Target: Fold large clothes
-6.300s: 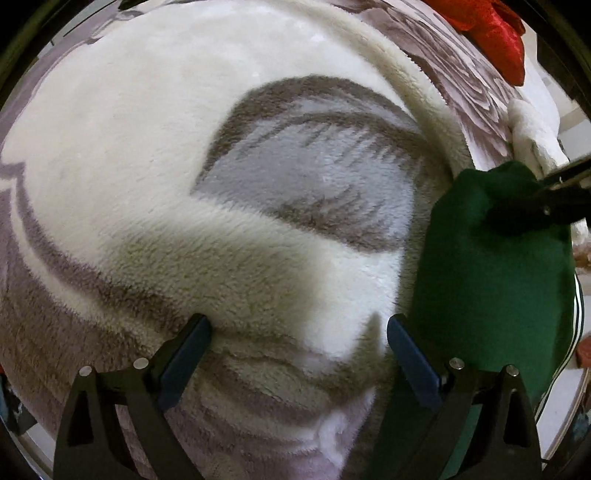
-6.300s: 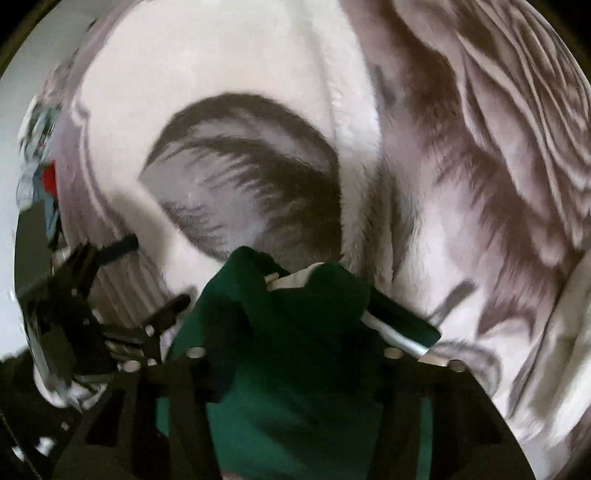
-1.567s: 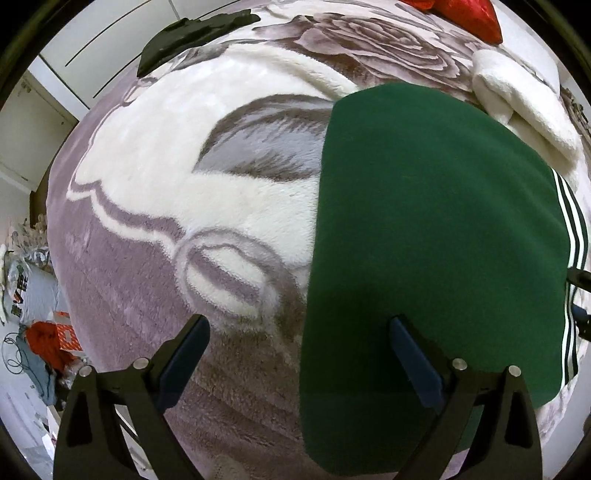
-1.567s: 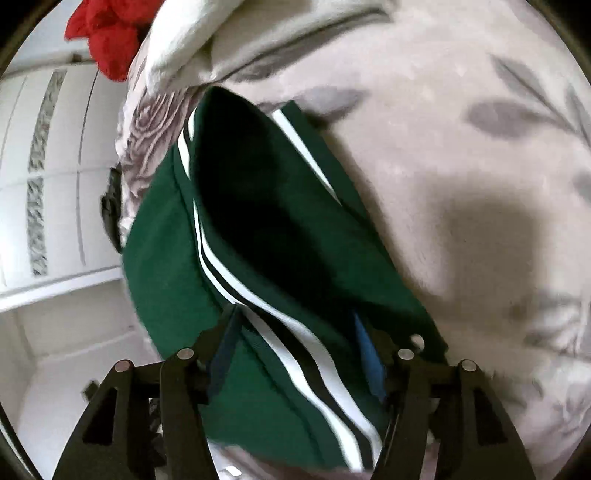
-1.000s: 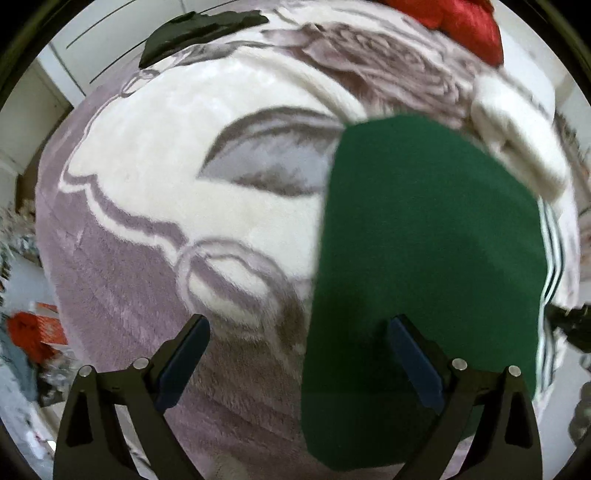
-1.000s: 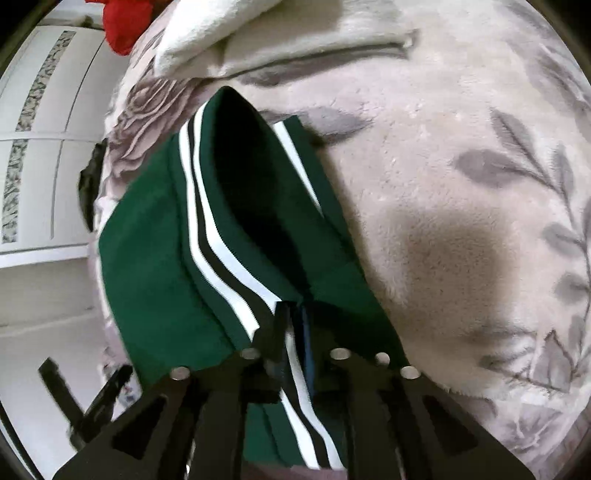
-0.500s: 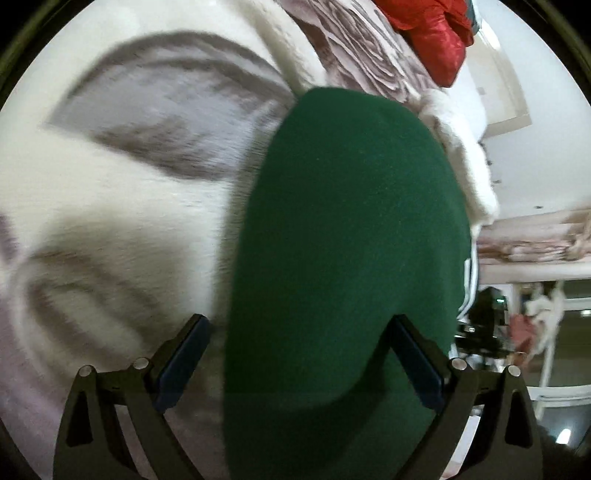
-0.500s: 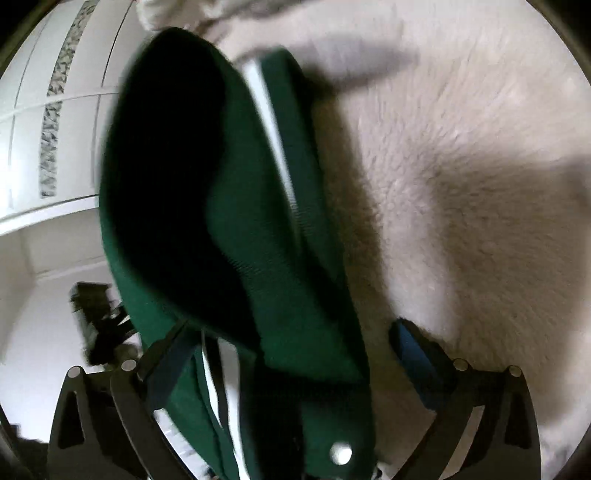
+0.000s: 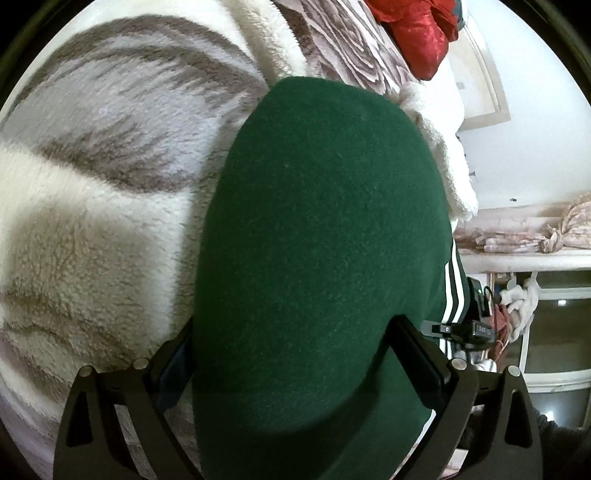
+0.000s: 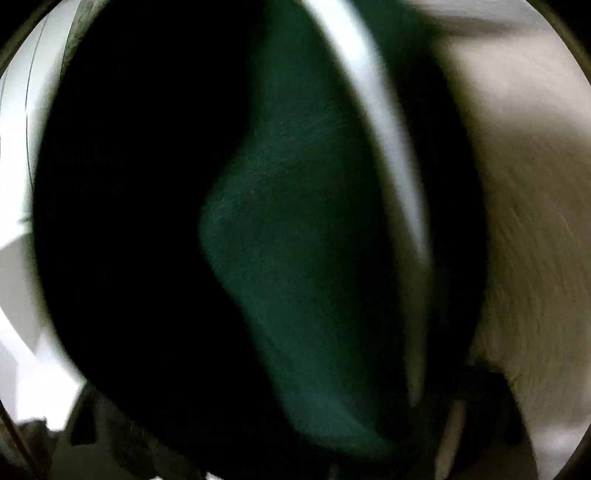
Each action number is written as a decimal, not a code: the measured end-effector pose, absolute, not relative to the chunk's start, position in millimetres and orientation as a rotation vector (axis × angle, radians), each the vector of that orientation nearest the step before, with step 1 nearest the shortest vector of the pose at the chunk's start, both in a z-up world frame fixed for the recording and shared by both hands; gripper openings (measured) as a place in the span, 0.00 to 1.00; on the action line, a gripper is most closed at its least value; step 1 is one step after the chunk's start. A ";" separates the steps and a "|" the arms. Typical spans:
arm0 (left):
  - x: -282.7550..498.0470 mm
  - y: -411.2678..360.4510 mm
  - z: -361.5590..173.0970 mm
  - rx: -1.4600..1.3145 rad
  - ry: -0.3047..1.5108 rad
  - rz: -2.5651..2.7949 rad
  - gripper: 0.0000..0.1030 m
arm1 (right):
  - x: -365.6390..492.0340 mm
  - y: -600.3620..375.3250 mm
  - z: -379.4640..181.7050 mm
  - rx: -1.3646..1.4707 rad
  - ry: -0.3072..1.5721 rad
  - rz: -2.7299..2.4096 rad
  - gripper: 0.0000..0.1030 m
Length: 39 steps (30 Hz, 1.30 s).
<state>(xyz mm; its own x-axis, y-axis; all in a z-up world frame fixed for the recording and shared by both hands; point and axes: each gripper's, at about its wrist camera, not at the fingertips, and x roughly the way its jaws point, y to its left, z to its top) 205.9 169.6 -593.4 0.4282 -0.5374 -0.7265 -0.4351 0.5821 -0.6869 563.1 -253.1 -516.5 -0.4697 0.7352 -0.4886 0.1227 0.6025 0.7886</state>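
A folded dark green garment (image 9: pixel 325 229) with white side stripes lies on the plush grey-and-cream blanket (image 9: pixel 96 192). My left gripper (image 9: pixel 291 354) is open, its fingers straddling the near end of the green fold, which fills the gap between them. In the right wrist view the same green garment (image 10: pixel 306 240) with one white stripe fills the frame, blurred and very close. It hides my right gripper's fingers, so their state does not show. The right gripper's body shows in the left wrist view (image 9: pixel 461 332), beyond the garment's striped edge.
A red cloth (image 9: pixel 417 33) lies at the far end of the bed. A white fleece roll (image 9: pixel 447 140) sits just behind the garment. A shelf with folded pink fabric (image 9: pixel 524 236) and a window stand to the right.
My left gripper has come down and forward over the green fold, which now sits between its fingers. The right camera has pushed in close against the garment and blurred; its fingers have gone out of sight.
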 end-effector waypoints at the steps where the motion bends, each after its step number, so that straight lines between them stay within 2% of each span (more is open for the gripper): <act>1: 205.5 171.1 -593.6 -1.003 1.186 -0.087 0.97 | 554.1 -259.9 -510.7 0.770 1.944 0.860 0.49; 6: 212.9 174.4 -593.5 -0.971 1.210 -0.151 0.97 | 496.8 -287.9 -497.4 1.160 1.904 0.814 0.48; 8: 219.9 170.3 -593.9 -0.932 1.236 -0.187 0.97 | 486.6 -295.5 -495.7 1.048 1.872 0.794 0.49; 9: 222.9 167.6 -594.0 -0.913 1.248 -0.206 0.97 | 486.1 -299.9 -497.1 0.962 1.856 0.766 0.52; 10: 226.0 165.1 -594.6 -0.903 1.256 -0.228 0.97 | 488.2 -304.3 -499.9 0.862 1.840 0.747 0.61; 11: 229.5 163.1 -595.5 -0.902 1.261 -0.246 0.97 | 490.9 -307.2 -503.4 0.793 1.838 0.733 0.76; 12: 232.5 161.3 -595.7 -0.904 1.264 -0.259 0.97 | 494.1 -309.9 -509.1 0.747 1.841 0.728 0.82; 17: 237.8 162.1 -591.4 -0.905 1.228 -0.284 0.95 | 504.1 -292.8 -526.3 0.747 1.867 0.841 0.95; 19: 234.1 163.9 -584.6 -0.906 1.192 -0.288 0.91 | 505.4 -280.8 -525.6 0.747 1.855 0.862 0.95; 21: 232.2 166.7 -574.8 -0.908 1.153 -0.293 0.82 | 506.4 -275.5 -524.8 0.819 1.821 0.869 0.90; 22: 232.6 168.3 -571.2 -0.910 1.140 -0.296 0.76 | 506.4 -274.5 -526.4 0.891 1.817 0.868 0.63; 23: 234.2 169.3 -566.5 -0.905 1.128 -0.301 0.72 | 505.9 -274.0 -526.3 0.930 1.814 0.847 0.55; 26: 240.8 167.2 -554.8 -0.860 1.127 -0.314 0.64 | 502.3 -274.3 -516.2 0.936 1.792 0.798 0.47; 29: 245.5 165.9 -546.2 -0.835 1.132 -0.338 0.62 | 498.8 -279.8 -500.4 0.964 1.767 0.769 0.41; 39: 293.1 166.7 -489.8 -0.786 1.078 -0.449 0.62 | 518.4 -294.0 -412.0 1.012 1.606 0.770 0.39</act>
<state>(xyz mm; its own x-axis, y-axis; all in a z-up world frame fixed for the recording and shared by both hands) 293.1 166.7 -489.9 0.4235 -0.6730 -0.6064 -0.0434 0.6535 -0.7556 518.4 -294.0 -412.0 -0.1032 0.8993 -0.4250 0.2315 0.4373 0.8690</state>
